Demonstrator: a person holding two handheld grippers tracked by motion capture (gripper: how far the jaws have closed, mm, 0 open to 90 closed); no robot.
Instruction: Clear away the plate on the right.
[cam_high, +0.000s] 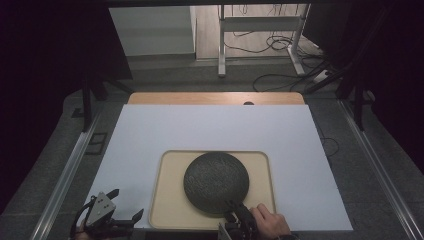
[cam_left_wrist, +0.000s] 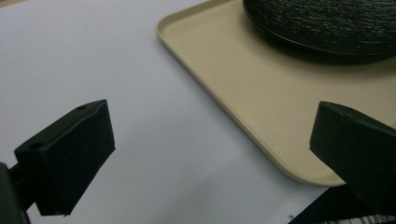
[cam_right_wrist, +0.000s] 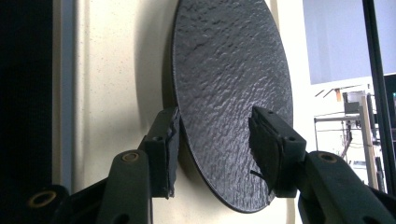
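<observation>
A dark, rough-textured round plate (cam_high: 216, 183) (cam_right_wrist: 229, 70) lies on a beige tray (cam_high: 167, 200) (cam_right_wrist: 121, 70) at the near middle of the table. My right gripper (cam_high: 235, 206) (cam_right_wrist: 215, 135) is at the plate's near edge. Its jaws straddle the rim, one on the underside and one over the top face, with a gap still between them. My left gripper (cam_high: 129, 202) (cam_left_wrist: 210, 135) hovers open over the white sheet, left of the tray's near left corner (cam_left_wrist: 243, 88), and holds nothing. The plate (cam_left_wrist: 327, 23) shows beyond it.
A white sheet (cam_high: 210, 130) covers most of the wooden table (cam_high: 215, 98). A hand (cam_high: 270, 222) holds the right gripper at the front edge. Beyond the table are a grey floor, cables and a white metal stand (cam_high: 260, 30).
</observation>
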